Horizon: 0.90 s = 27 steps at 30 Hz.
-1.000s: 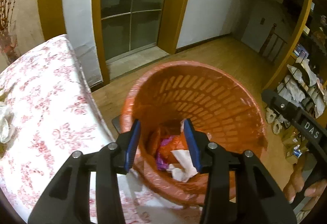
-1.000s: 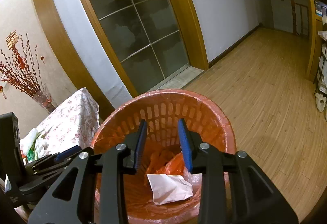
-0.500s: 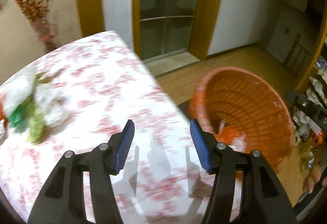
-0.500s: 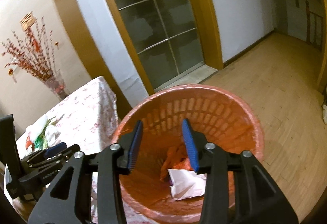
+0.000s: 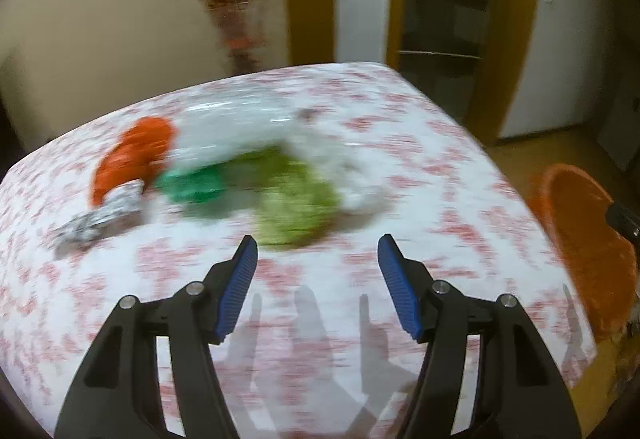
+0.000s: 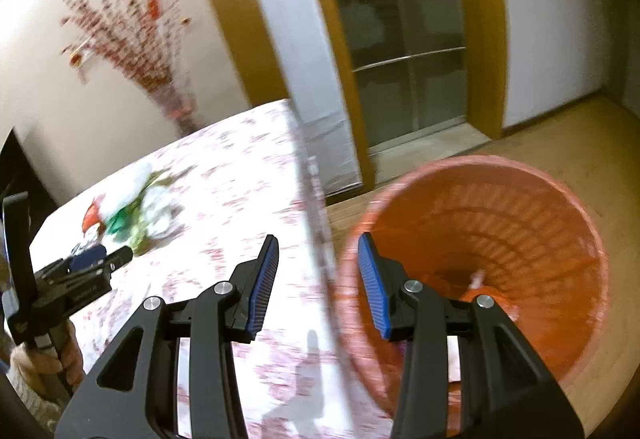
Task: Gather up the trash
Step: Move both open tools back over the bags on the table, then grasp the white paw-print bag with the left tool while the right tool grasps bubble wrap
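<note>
Left gripper (image 5: 316,253) over the flowered table (image 5: 420,167), fingers wide apart, just been opening, nothing between them. Blurry trash pile (image 5: 240,167) lying just past the fingertips, toward the table's far left corner: an orange wrapper (image 5: 132,155), green bits, white plastic, a foil scrap (image 5: 100,219). Right gripper (image 6: 318,271) over the table's right edge, fingers partly apart, holding nothing. Orange bin (image 6: 520,239) standing on the floor, just beside that edge.

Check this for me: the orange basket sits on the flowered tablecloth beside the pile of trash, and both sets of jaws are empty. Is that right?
Not quite. The orange basket stands on the wooden floor beside the table, not on the flowered tablecloth, as the right wrist view shows. The pile of trash is on the cloth, and both sets of jaws are empty.
</note>
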Tool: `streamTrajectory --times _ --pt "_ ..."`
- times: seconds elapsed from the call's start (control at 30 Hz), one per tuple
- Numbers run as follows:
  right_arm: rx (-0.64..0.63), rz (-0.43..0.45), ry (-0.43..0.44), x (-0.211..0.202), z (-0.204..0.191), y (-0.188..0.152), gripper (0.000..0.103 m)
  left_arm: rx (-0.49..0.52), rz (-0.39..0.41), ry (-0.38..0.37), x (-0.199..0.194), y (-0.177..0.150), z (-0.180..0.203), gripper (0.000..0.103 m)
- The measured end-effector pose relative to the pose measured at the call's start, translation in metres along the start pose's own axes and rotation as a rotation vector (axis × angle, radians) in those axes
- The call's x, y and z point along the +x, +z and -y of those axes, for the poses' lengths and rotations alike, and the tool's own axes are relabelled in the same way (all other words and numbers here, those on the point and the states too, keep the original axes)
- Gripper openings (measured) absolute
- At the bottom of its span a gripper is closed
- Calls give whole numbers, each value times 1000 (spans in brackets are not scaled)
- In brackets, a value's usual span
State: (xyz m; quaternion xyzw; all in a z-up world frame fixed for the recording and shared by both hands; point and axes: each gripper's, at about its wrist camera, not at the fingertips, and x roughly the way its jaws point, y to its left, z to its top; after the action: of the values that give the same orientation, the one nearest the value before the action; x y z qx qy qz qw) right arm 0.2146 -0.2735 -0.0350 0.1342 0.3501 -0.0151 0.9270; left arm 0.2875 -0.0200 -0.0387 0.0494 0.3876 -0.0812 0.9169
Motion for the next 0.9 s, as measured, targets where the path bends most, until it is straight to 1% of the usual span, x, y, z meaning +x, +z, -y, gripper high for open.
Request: streamTrajectory --times 0.3,0.4,0.53,0.57,0.67,0.73,0.83,0.9 --pt "-116 -90 158 51 -77 13 41 -116 0 150 2 -3 -84 62" --pt "-144 -100 213 65 -109 21 41 -150 0 181 3 -3 -107 62" --pt "-179 -106 282 86 -153 41 42 -196 2 222 3 -2 -136 62" --pt "-188 -116 295 95 -168 47 43 -207 3 231 1 -3 -142 62" --pt "-197 -142 307 118 -195 57 52 -232 8 256 0 -4 -160 62" --pt "-210 -164 291 137 -213 61 53 -246 10 272 -1 -4 -172 62" --pt "-226 -199 257 157 -225 59 53 -264 13 286 -1 -5 -187 62" --pt "-237 -247 229 175 -229 55 52 -270 15 294 -2 -6 -196 62"
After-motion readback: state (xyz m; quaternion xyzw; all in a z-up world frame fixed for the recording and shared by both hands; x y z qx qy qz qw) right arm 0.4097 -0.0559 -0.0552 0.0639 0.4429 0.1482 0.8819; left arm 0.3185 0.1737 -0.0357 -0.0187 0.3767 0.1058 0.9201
